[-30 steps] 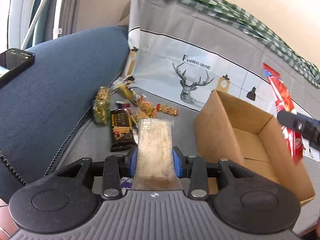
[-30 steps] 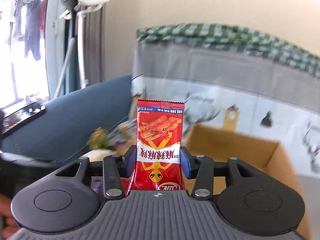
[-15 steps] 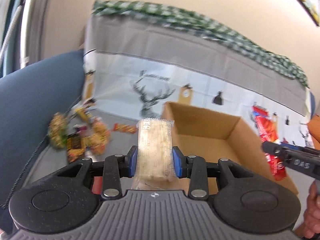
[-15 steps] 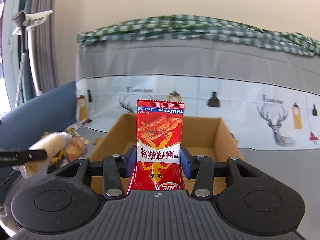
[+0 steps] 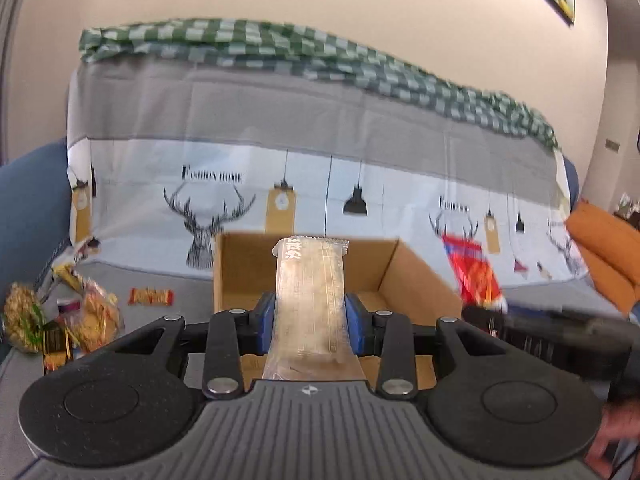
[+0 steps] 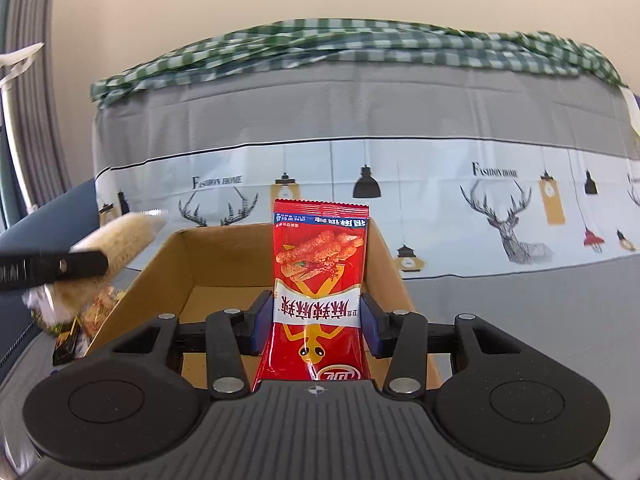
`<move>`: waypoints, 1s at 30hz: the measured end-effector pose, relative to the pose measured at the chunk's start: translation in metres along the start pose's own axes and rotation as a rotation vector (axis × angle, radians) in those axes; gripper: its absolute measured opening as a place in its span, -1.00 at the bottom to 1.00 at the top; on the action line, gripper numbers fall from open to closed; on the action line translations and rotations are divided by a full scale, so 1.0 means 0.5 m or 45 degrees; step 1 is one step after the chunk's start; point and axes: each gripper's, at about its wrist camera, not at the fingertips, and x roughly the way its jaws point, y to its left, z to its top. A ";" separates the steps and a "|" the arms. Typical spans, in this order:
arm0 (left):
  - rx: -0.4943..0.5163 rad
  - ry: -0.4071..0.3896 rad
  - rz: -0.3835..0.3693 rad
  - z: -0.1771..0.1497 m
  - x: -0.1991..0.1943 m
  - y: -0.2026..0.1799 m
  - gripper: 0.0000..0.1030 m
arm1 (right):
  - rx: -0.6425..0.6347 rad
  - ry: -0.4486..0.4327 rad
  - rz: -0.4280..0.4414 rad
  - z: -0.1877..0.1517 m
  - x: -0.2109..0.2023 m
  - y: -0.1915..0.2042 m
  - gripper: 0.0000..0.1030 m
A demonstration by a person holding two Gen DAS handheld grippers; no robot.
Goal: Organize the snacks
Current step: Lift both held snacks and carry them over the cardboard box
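The left tool [image 5: 310, 316] is clamped on a clear-wrapped bar [image 5: 311, 300], its pads pressing both long edges, and holds it over the near rim of the open box [image 5: 420, 280] on the sofa seat. The right tool [image 6: 314, 322] grips a red pouch [image 6: 318, 280] upright, also above the box [image 6: 160, 272], whose floor shows bare. Left of the box lies a heap of snacks [image 5: 60, 316], with one small orange packet [image 5: 151, 297] lying apart from it, nearer the box. Behind stands the sofa back under a deer-print cover [image 6: 500, 216], a green checked cloth [image 6: 360, 46] along its top. An orange cushion [image 5: 604, 248] sits far right.
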 end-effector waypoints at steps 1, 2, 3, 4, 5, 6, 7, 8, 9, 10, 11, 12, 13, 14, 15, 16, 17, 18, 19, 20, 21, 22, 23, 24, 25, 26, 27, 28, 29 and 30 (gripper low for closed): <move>-0.016 0.021 -0.004 -0.006 0.007 -0.001 -0.23 | 0.004 0.001 -0.003 0.000 0.002 -0.002 -0.08; -0.029 0.030 -0.012 -0.011 0.013 0.001 -0.23 | 0.006 0.002 -0.006 -0.001 0.004 -0.002 -0.08; -0.030 0.033 -0.014 -0.013 0.017 -0.001 -0.23 | 0.005 0.004 -0.009 -0.001 0.006 -0.001 -0.08; -0.024 0.029 -0.011 -0.014 0.023 -0.005 -0.23 | 0.004 0.005 -0.011 -0.002 0.008 0.000 -0.08; -0.020 0.025 -0.011 -0.013 0.026 -0.007 -0.23 | 0.003 0.005 -0.013 -0.002 0.009 0.002 -0.08; -0.020 0.025 -0.013 -0.012 0.030 -0.008 -0.23 | 0.002 0.005 -0.015 -0.003 0.009 0.003 -0.08; -0.023 0.026 -0.016 -0.013 0.032 -0.009 -0.23 | 0.000 0.005 -0.018 -0.003 0.010 0.004 -0.08; -0.031 0.030 -0.018 -0.014 0.036 -0.009 -0.23 | -0.001 0.005 -0.020 -0.002 0.010 0.003 -0.08; -0.040 0.034 -0.021 -0.014 0.037 -0.007 -0.23 | 0.000 0.005 -0.022 -0.002 0.010 0.004 -0.08; -0.046 0.036 -0.025 -0.014 0.039 -0.008 -0.23 | -0.001 0.003 -0.023 -0.002 0.010 0.004 -0.08; -0.047 0.035 -0.028 -0.014 0.040 -0.009 -0.23 | -0.004 0.003 -0.025 -0.003 0.010 0.004 -0.08; -0.047 0.034 -0.030 -0.014 0.040 -0.009 -0.23 | -0.006 0.004 -0.027 -0.003 0.011 0.004 -0.08; -0.053 0.032 -0.032 -0.012 0.037 -0.015 -0.23 | -0.008 0.005 -0.029 -0.003 0.011 0.004 -0.08; -0.059 0.032 -0.036 -0.011 0.037 -0.014 -0.23 | -0.008 0.005 -0.031 -0.004 0.011 0.004 -0.08; -0.063 0.031 -0.039 -0.009 0.037 -0.014 -0.23 | -0.009 0.006 -0.034 -0.004 0.012 0.005 -0.08; -0.065 0.031 -0.039 -0.008 0.037 -0.014 -0.23 | -0.009 0.007 -0.038 -0.003 0.012 0.006 -0.08; -0.068 0.033 -0.040 -0.008 0.037 -0.013 -0.23 | -0.009 0.008 -0.040 -0.003 0.012 0.006 -0.08; -0.075 0.035 -0.043 -0.007 0.037 -0.013 -0.23 | -0.009 0.009 -0.041 -0.003 0.013 0.007 -0.08; -0.080 0.037 -0.045 -0.007 0.036 -0.012 -0.23 | -0.009 0.010 -0.043 -0.003 0.013 0.009 -0.08; -0.080 0.037 -0.045 -0.006 0.036 -0.012 -0.23 | -0.011 0.012 -0.044 -0.003 0.014 0.009 -0.08; -0.080 0.037 -0.045 -0.005 0.036 -0.012 -0.23 | -0.012 0.015 -0.043 -0.004 0.014 0.009 -0.08; -0.080 0.036 -0.045 -0.005 0.036 -0.012 -0.23 | -0.013 0.017 -0.043 -0.004 0.015 0.010 -0.08; -0.080 0.036 -0.046 -0.005 0.036 -0.012 -0.23 | -0.015 0.019 -0.040 -0.003 0.016 0.010 -0.08; -0.080 0.035 -0.046 -0.004 0.036 -0.012 -0.23 | -0.017 0.019 -0.040 -0.004 0.017 0.011 -0.08; -0.079 0.034 -0.045 -0.004 0.035 -0.011 -0.23 | -0.018 0.021 -0.039 -0.005 0.017 0.011 -0.08; -0.080 0.033 -0.045 -0.003 0.035 -0.010 -0.23 | -0.018 0.022 -0.039 -0.005 0.018 0.010 -0.08; -0.081 0.033 -0.044 -0.004 0.035 -0.010 -0.23 | -0.017 0.022 -0.038 -0.005 0.018 0.009 -0.08; -0.082 0.033 -0.043 -0.004 0.035 -0.009 -0.23 | -0.015 0.021 -0.039 -0.005 0.019 0.009 -0.08; -0.083 0.033 -0.043 -0.004 0.034 -0.009 -0.23 | -0.015 0.020 -0.038 -0.005 0.019 0.007 -0.08; -0.083 0.031 -0.042 -0.004 0.034 -0.010 -0.23 | -0.013 0.018 -0.038 -0.004 0.019 0.005 -0.08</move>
